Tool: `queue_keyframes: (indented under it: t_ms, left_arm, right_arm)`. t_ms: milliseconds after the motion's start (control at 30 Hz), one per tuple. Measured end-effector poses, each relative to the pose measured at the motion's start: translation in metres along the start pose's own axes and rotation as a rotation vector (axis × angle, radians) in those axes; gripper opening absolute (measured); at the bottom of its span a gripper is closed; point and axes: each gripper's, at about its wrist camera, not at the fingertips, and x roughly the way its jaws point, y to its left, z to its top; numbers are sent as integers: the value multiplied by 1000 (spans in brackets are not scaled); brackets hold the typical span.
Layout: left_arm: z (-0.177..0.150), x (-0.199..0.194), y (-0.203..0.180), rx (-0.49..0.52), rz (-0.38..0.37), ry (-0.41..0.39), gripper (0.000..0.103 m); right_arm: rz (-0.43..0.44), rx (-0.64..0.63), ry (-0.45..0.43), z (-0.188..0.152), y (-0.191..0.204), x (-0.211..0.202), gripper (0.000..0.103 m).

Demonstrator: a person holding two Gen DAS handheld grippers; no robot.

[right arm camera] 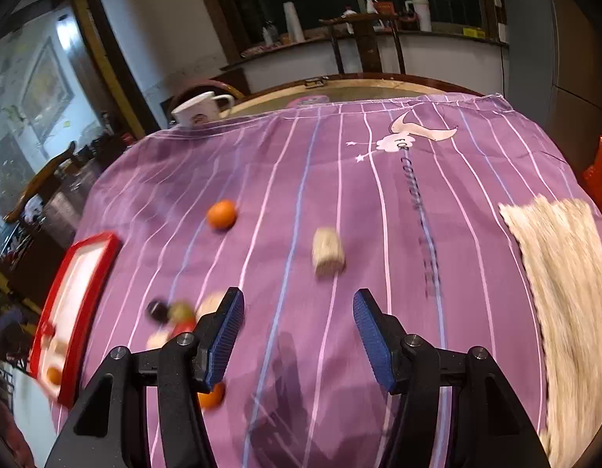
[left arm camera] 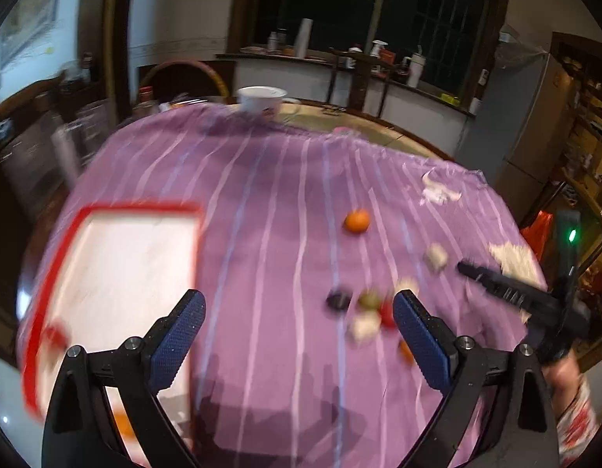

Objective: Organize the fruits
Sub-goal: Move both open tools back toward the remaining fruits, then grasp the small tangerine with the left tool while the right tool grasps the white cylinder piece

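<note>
Both grippers, left gripper (left arm camera: 299, 321) and right gripper (right arm camera: 299, 325): fingers apart, nothing held; orange (right arm camera: 221, 214) loose on bench beyond.

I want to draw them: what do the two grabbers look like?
Both match: the left gripper and right gripper have black frames with silver bolts and two fingers with bumpy blue pads. The person's sleeve is white and red.

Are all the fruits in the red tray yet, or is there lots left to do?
A few pieces already sit in the red tray, including an orange one. Nothing is in hand: the left tongs and right tongs are both open and empty. Lots left: the orange, the cluster of small fruits and another orange piece are on the purple cloth.
</note>
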Motion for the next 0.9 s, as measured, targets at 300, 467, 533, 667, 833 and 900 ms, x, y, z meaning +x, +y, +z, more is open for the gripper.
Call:
queue_keyframes:
  t_ms: [300, 467, 533, 667, 833, 900]
  left_arm:
    - [71, 131, -47, 71, -55, 115, 97]
    - [64, 188, -69, 124, -55, 210, 88]
    - [60, 201, -74, 141, -58, 229, 84]
    - [53, 216, -81, 208, -17, 251, 63]
    - [43, 220, -87, 277, 27, 243, 32]
    - [42, 218, -86, 268, 23, 237, 32]
  right_arm:
    - [-41, -35, 30, 25, 1, 58, 59]
    - [-62, -68, 19, 24, 2, 67, 56]
    - [-64, -69, 20, 24, 0, 69, 55]
    - [-78, -52, 29, 23, -6, 75, 55]
    - [-95, -33, 33, 21, -14, 80, 31]
    - [-86, -22, 33, 22, -16, 79, 31]
